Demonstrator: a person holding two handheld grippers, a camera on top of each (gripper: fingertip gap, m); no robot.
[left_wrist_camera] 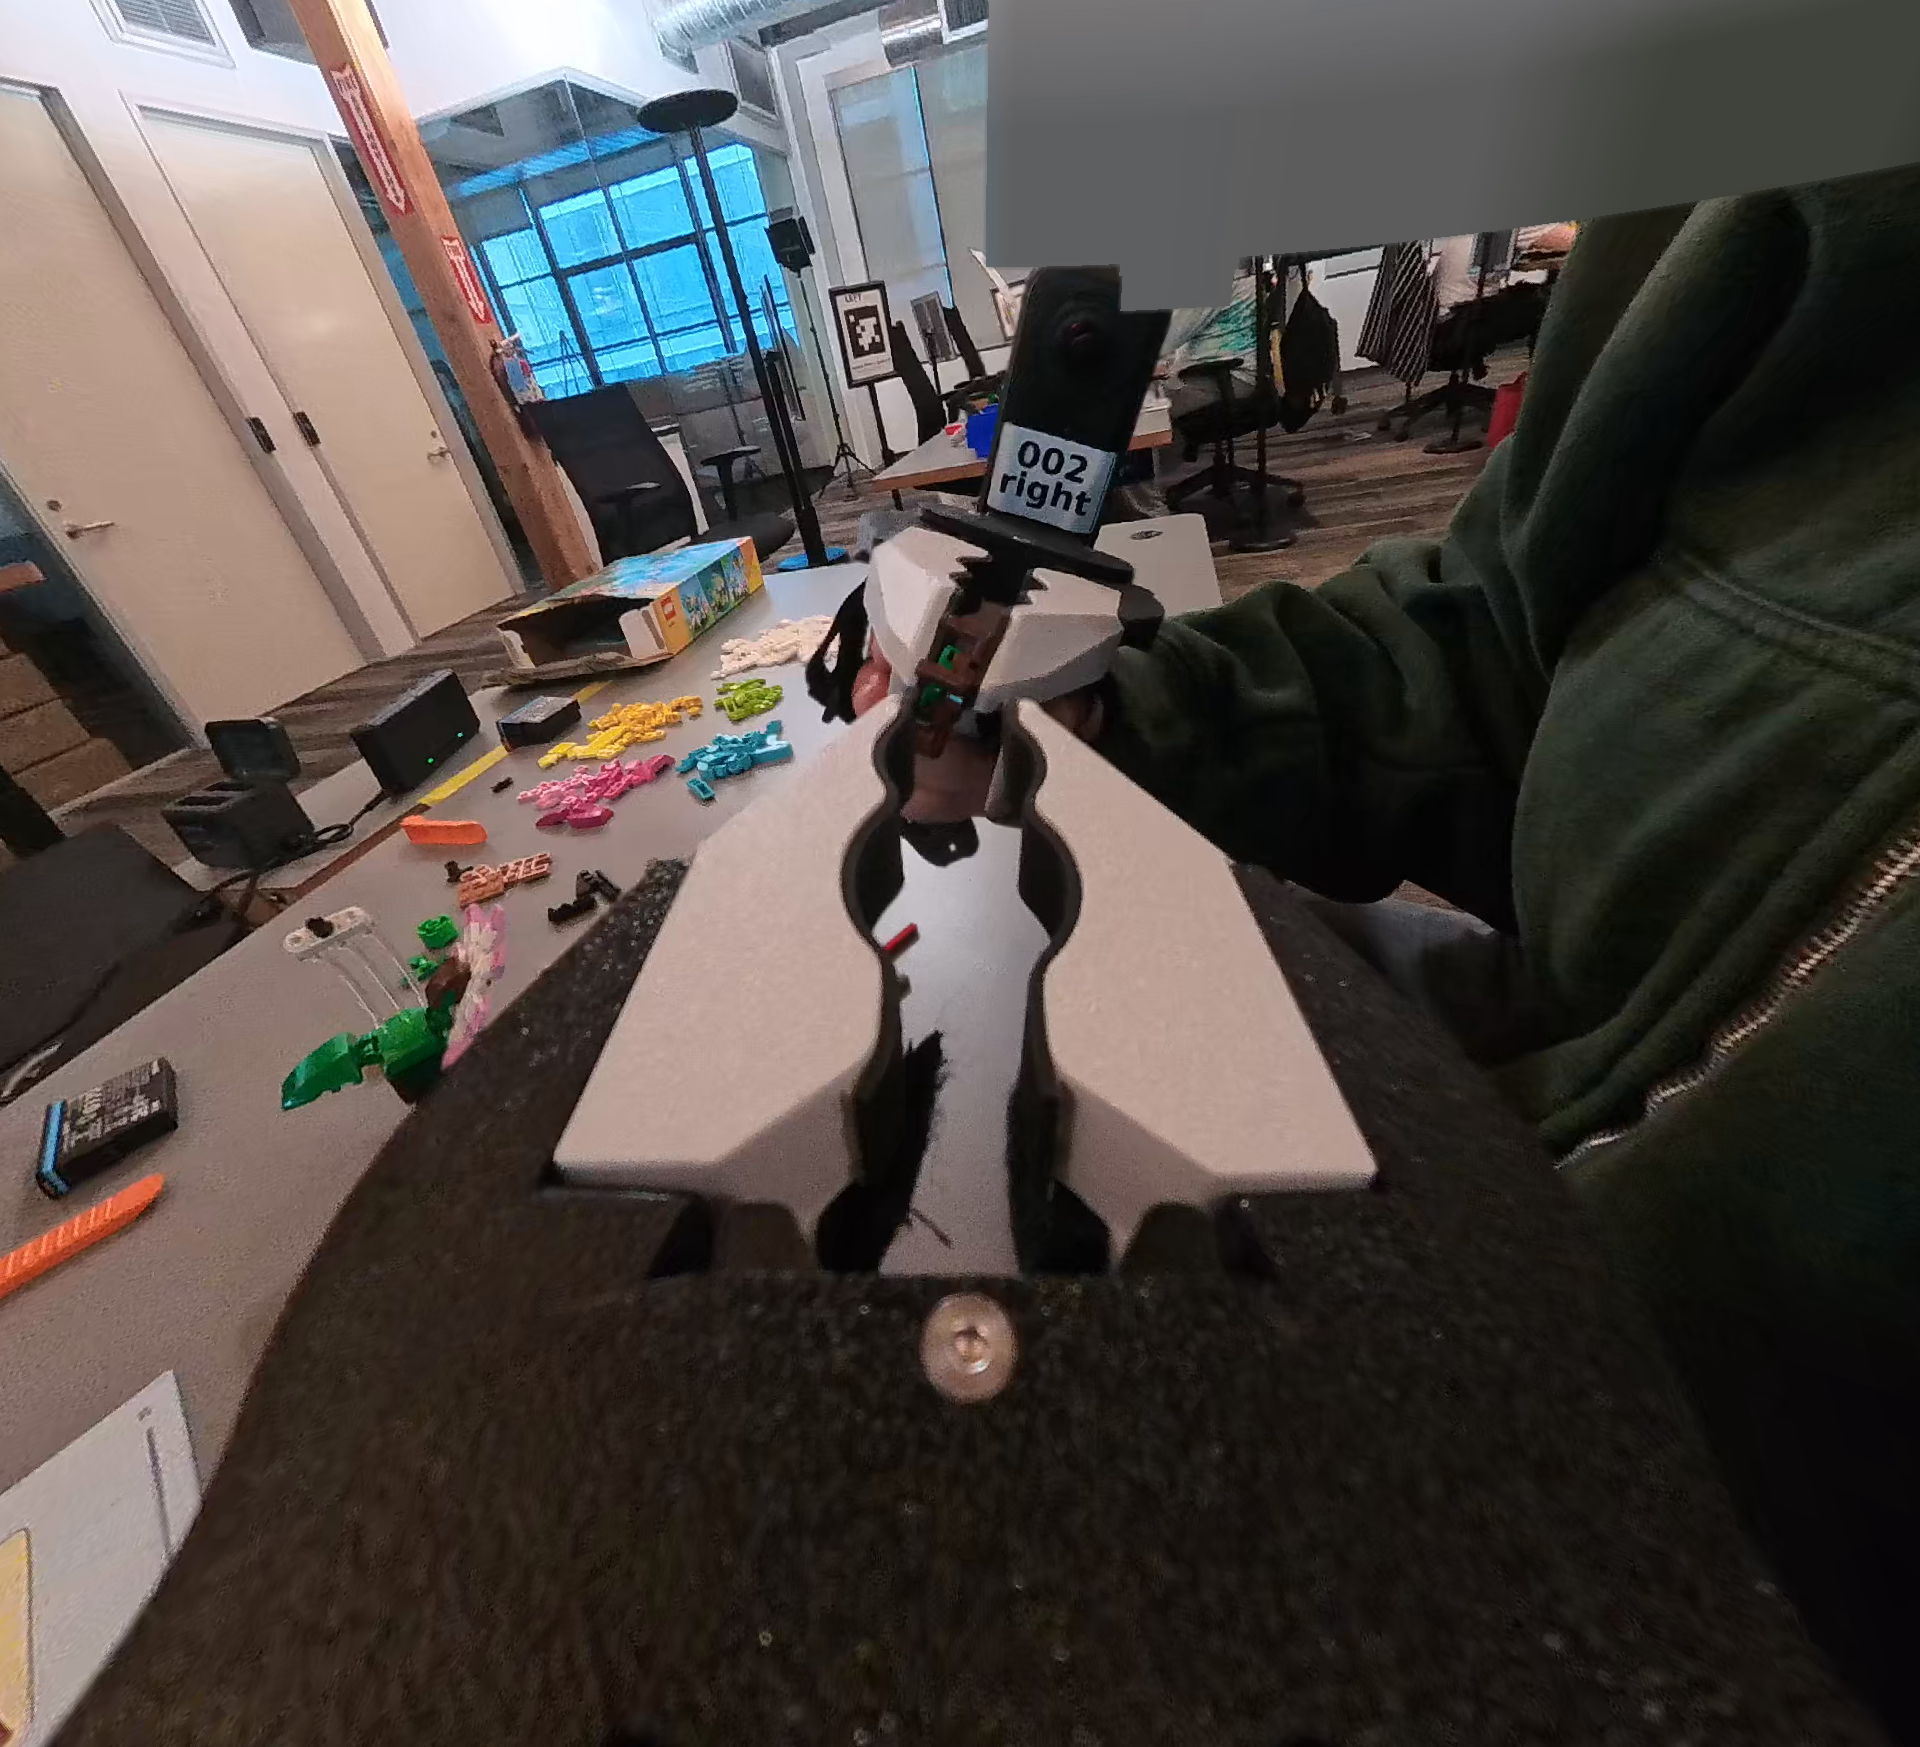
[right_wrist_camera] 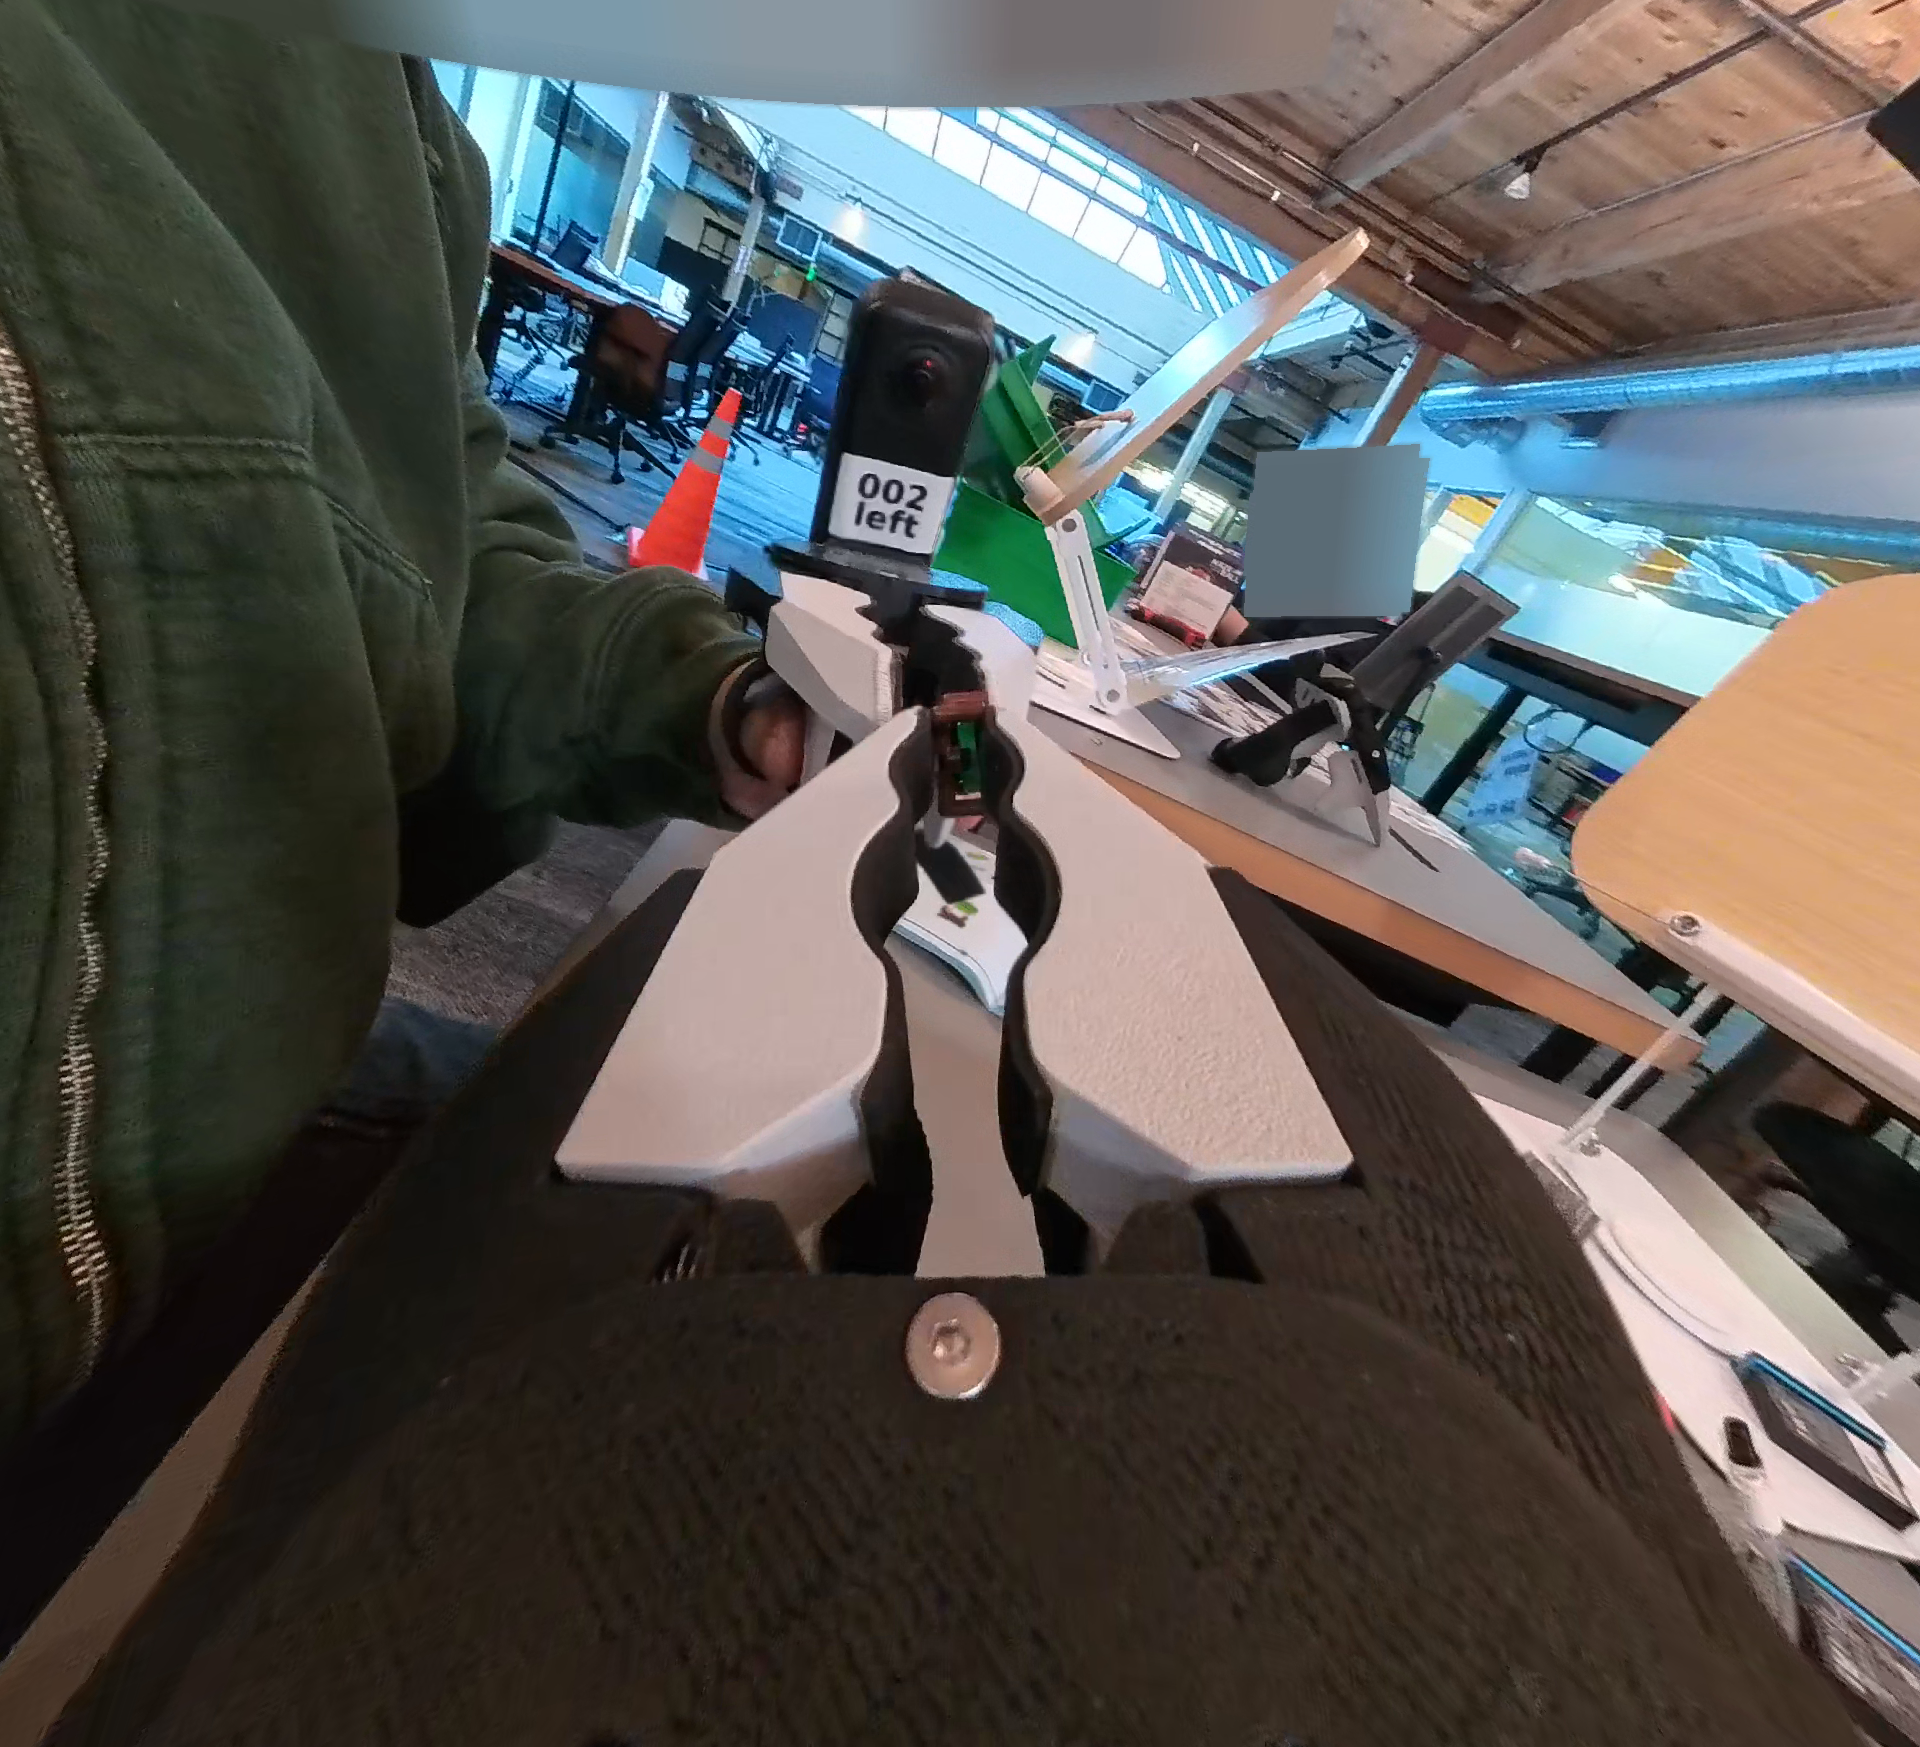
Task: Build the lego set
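Both grippers are raised above the table, tips facing each other, with a small brown and green lego assembly (left_wrist_camera: 943, 684) between them. In the left wrist view my left gripper (left_wrist_camera: 958, 718) is closed on its near end, and the right gripper (left_wrist_camera: 982, 627) grips its far end. In the right wrist view my right gripper (right_wrist_camera: 963, 733) is closed on the same assembly (right_wrist_camera: 961, 752), with the left gripper (right_wrist_camera: 914, 658) opposite. A partly built green and pink model (left_wrist_camera: 400, 1037) stands on the grey table (left_wrist_camera: 208, 1302).
Sorted brick piles lie on the table: pink (left_wrist_camera: 592, 788), yellow (left_wrist_camera: 629, 726), cyan (left_wrist_camera: 732, 752), lime (left_wrist_camera: 748, 698), white (left_wrist_camera: 774, 643). The lego box (left_wrist_camera: 644, 606), black chargers (left_wrist_camera: 416, 729) and orange separators (left_wrist_camera: 442, 831) lie around. A booklet (right_wrist_camera: 961, 944) lies below. The person's green sleeve (left_wrist_camera: 1351, 721) is close. The tips of both grippers are at nearly the same place.
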